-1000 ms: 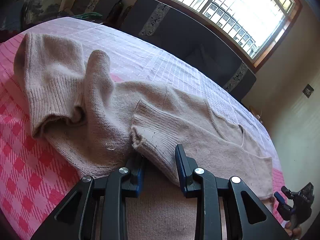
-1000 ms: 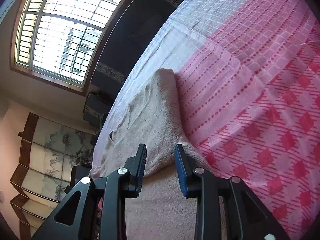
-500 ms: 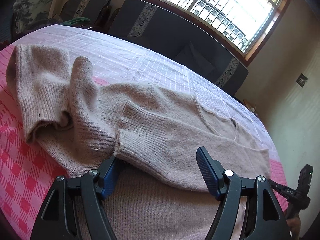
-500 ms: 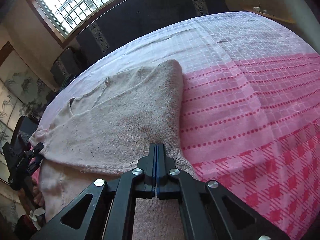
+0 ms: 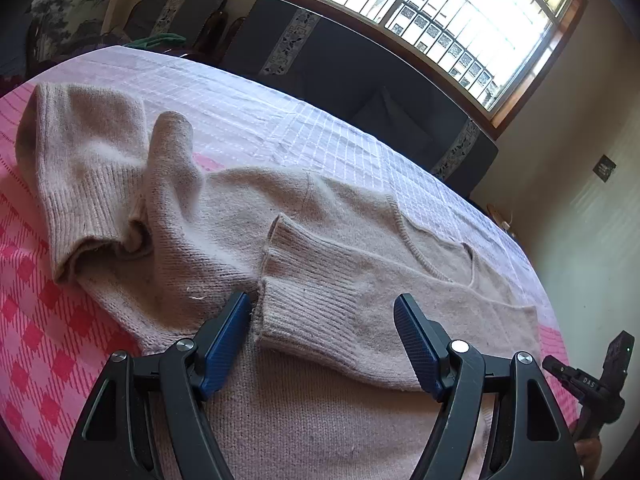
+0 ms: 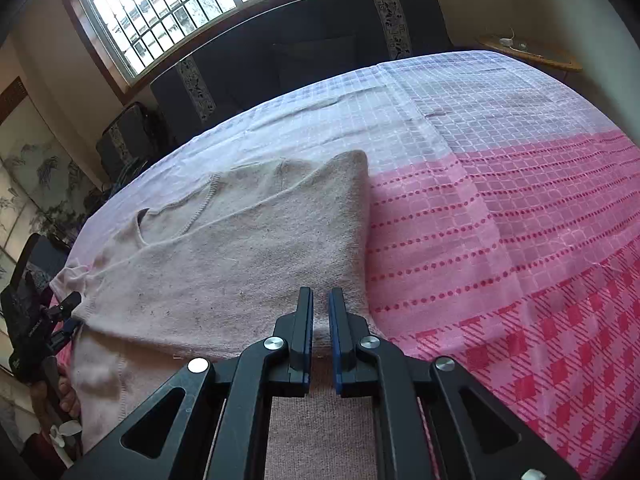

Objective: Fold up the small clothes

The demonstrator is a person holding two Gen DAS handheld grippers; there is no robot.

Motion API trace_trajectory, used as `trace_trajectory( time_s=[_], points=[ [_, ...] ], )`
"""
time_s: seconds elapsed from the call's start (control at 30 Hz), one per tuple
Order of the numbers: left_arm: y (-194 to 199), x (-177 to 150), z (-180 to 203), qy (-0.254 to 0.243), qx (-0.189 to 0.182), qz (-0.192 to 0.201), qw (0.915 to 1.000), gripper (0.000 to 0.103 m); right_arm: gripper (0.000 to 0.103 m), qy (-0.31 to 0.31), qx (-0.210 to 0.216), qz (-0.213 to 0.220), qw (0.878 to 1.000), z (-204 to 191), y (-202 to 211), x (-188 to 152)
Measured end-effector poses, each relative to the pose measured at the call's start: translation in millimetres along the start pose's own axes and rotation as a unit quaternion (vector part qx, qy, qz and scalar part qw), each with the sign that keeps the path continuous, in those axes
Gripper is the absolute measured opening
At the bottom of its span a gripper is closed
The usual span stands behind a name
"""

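Observation:
A beige knitted sweater (image 5: 224, 220) lies spread on a pink checked bedspread (image 5: 32, 320). One sleeve is folded across its body, and the ribbed cuff (image 5: 296, 276) rests flat between the fingers of my left gripper (image 5: 322, 304). That gripper is open wide, its pads clear of the cuff. In the right wrist view the sweater (image 6: 240, 248) has a folded edge on the right. My right gripper (image 6: 320, 294) hovers over its near part with its jaws opening a narrow slit and nothing between them. The other sleeve lies bunched at the far left.
The bedspread (image 6: 520, 240) turns from pink to white squares toward the far side. Behind it a dark sofa (image 5: 360, 80) stands under a barred window. A small wooden side table (image 6: 532, 52) is at the far right, a painted folding screen (image 6: 32, 184) at the left.
My left gripper opened wide and let go of the sleeve cuff, which now lies flat on the sweater. My right gripper rolled upright, shut, then parted slightly.

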State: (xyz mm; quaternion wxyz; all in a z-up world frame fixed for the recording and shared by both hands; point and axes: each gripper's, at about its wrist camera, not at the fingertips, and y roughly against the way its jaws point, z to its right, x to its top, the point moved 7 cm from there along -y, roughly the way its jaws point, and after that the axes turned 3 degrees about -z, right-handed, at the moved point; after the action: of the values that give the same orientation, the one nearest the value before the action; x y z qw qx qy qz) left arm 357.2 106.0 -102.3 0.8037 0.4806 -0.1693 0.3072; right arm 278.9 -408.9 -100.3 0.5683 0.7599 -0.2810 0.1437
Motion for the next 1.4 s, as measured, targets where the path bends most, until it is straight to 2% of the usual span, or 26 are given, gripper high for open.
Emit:
trace_trajectory(
  time_s=[0.17, 0.23, 0.3, 0.33, 0.4, 0.47, 0.5, 0.57, 0.67, 0.73, 0.8, 0.83, 0.93, 1.0, 1.1, 1.13, 1.17, 1.2, 1.23, 1.27, 1.33, 1.4],
  points=[
    [0, 0, 0, -0.002, 0.005, 0.0, 1.0, 0.074, 0.023, 0.014, -0.007, -0.002, 1.0, -8, -14, 20],
    [4, 0, -2, 0.001, 0.018, 0.009, 0.9998, 0.074, 0.027, 0.015, -0.014, -0.039, 0.999, -6, -35, 16],
    [18, 2, -5, -0.005, 0.052, 0.025, 0.9983, 0.074, 0.027, 0.025, -0.028, -0.03, 0.999, -8, -33, 17],
    [29, 4, -7, -0.003, 0.044, 0.028, 0.9986, 0.074, 0.028, 0.018, -0.02, -0.027, 0.999, -11, -27, 16],
    [62, 12, -17, 0.019, 0.017, 0.056, 0.9981, 0.075, 0.028, 0.014, 0.017, 0.011, 1.0, -21, -2, 15],
    [94, 26, -46, 0.049, 0.04, 0.082, 0.9946, 0.083, 0.028, 0.039, 0.036, 0.032, 0.998, -36, 19, 7],
    [105, 35, -63, 0.066, 0.044, 0.083, 0.9934, 0.086, 0.028, 0.05, 0.044, 0.036, 0.997, -41, 25, 1],
    [118, 51, -96, 0.091, 0.031, 0.06, 0.9935, 0.086, 0.028, 0.053, 0.06, 0.032, 0.996, -47, 28, -13],
    [123, 68, -143, 0.126, 0.036, 0.012, 0.9912, 0.086, 0.028, 0.044, 0.07, 0.016, 0.996, -48, 19, -33],
    [123, 77, -163, 0.143, 0.029, 0.001, 0.9893, 0.086, 0.028, 0.038, 0.07, 0.002, 0.997, -45, 8, -45],
    [118, 88, -172, 0.146, 0.011, -0.005, 0.9892, 0.086, 0.028, 0.025, 0.068, -0.02, 0.997, -42, -1, -50],
    [113, 92, -176, 0.145, 0.011, -0.011, 0.9894, 0.086, 0.028, 0.023, 0.069, -0.017, 0.997, -42, -1, -49],
    [90, 95, -185, 0.135, 0.043, -0.043, 0.9889, 0.086, 0.029, 0.012, 0.069, -0.021, 0.997, -37, -4, -48],
    [75, 97, -190, 0.137, 0.046, -0.059, 0.9877, 0.086, 0.029, 0.008, 0.075, -0.018, 0.997, -36, -3, -48],
    [65, 104, -185, 0.13, 0.033, -0.05, 0.9898, 0.085, 0.029, 0.006, 0.076, -0.018, 0.997, -35, -3, -48],
    [65, 108, -181, 0.122, 0.028, -0.038, 0.9914, 0.078, 0.029, 0.008, 0.073, -0.019, 0.997, -36, -4, -47],
    [65, 111, -177, 0.109, 0.036, -0.028, 0.9931, 0.065, 0.03, 0.011, 0.073, -0.018, 0.997, -37, -4, -48],
    [59, 114, -177, 0.096, 0.063, -0.038, 0.9927, 0.016, 0.031, 0.014, 0.071, -0.018, 0.997, -38, -4, -48],
    [53, 113, -179, 0.097, 0.08, -0.056, 0.9905, 0.005, 0.035, 0.016, 0.071, -0.018, 0.997, -39, -4, -48],
    [49, 111, -180, 0.109, 0.074, -0.061, 0.9894, 0.005, 0.04, 0.018, 0.074, -0.016, 0.997, -41, -3, -48],
    [53, 115, -172, 0.108, 0.07, -0.053, 0.9903, 0.005, 0.056, 0.026, 0.075, -0.012, 0.997, -44, -1, -48],
    [71, 124, -152, 0.111, 0.03, -0.02, 0.9932, 0.004, 0.064, 0.028, 0.071, -0.005, 0.997, -44, 1, -48]
  ],
)
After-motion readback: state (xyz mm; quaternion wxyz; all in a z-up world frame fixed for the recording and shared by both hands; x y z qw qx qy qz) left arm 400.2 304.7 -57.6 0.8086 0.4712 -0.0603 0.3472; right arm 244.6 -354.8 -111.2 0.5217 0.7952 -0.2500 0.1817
